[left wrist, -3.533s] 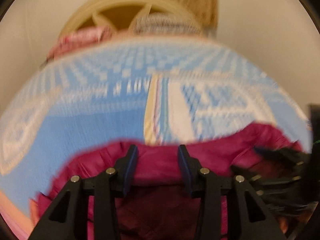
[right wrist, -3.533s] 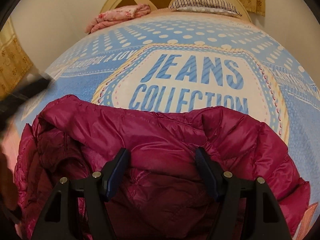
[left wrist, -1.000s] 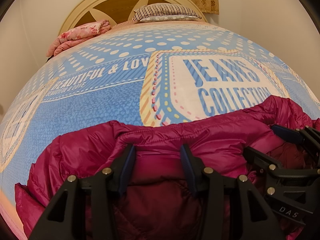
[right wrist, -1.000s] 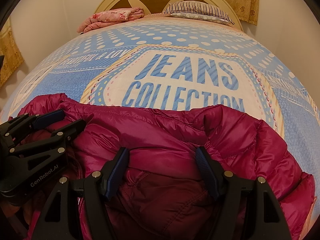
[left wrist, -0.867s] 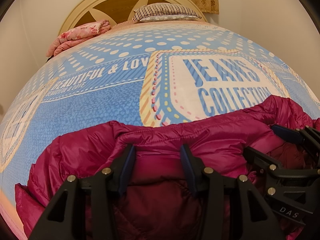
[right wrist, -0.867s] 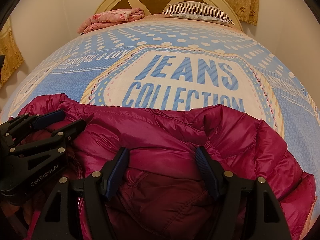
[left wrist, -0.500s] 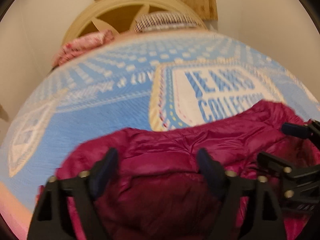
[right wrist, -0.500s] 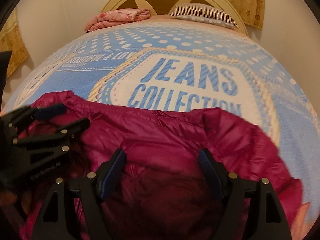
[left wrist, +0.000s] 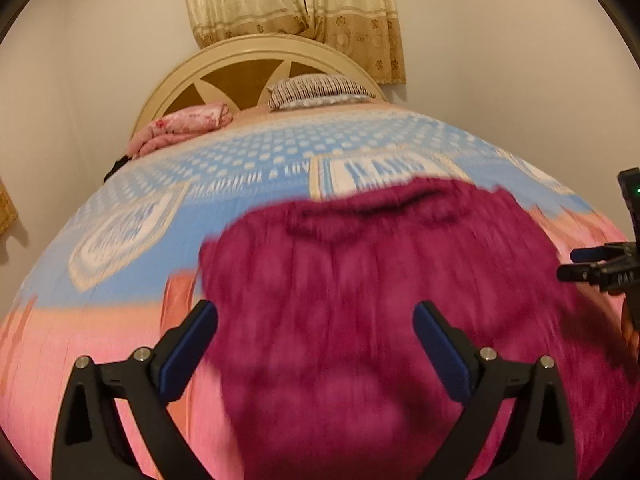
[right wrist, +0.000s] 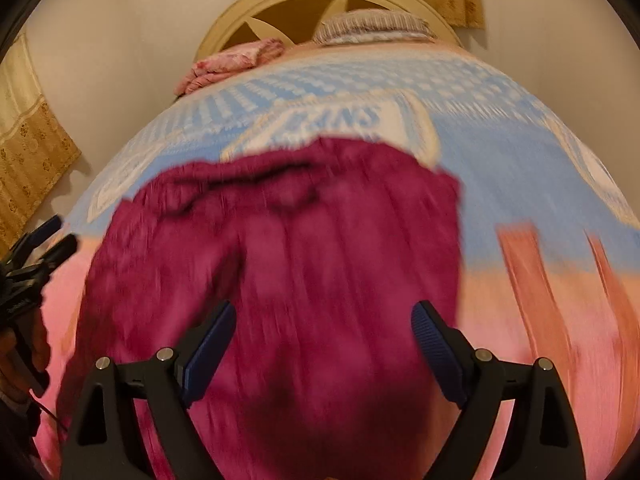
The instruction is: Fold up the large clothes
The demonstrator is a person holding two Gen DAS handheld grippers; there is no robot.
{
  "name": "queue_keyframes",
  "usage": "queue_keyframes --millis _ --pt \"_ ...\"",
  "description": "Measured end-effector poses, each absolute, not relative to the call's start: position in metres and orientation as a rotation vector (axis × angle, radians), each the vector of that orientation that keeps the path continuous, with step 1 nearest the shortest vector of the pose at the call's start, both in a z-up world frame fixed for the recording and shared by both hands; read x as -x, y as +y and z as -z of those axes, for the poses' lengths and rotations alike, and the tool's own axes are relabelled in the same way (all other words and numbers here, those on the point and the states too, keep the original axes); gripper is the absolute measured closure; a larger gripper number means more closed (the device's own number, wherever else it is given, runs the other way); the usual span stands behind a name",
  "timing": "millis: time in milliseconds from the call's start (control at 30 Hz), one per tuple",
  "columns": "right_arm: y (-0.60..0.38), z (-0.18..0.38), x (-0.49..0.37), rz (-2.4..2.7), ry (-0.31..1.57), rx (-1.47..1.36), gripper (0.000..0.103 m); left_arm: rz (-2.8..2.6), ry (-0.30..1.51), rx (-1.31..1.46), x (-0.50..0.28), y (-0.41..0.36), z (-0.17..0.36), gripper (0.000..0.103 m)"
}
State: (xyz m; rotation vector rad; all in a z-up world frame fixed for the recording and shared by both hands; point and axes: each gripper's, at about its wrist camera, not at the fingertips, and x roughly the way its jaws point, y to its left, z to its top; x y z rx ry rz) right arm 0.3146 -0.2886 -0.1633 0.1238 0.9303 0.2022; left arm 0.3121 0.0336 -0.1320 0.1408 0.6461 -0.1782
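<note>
Home bedroom: bed (left wrist: 280,160) w/ arched headboard (left wrist: 256,56), pillow (left wrist: 316,90), curtains (left wrist: 296,0) on wall.

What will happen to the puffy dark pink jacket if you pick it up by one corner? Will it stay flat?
Probably not. The puffy dark pink jacket lies in soft creases on the blue patterned bedspread, so it would likely sag and unfold. Its padded look suggests it is light for its size. Its fabric may be slippery, though blur hides the surface here.
</note>
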Motion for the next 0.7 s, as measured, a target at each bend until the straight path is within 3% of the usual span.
queue_keyframes --millis 267,700 --pt "-0.315 0.194 -0.186 -0.101 0.935 -0.109 0.013 0.050 0.724 -0.127 -0.211 0.076 0.180 0.002" --pt "-0.325 0.202 -0.078 -0.096 0.938 -0.145 0.013 0.123 0.839 0.063 -0.160 0.104 0.223 0.003"
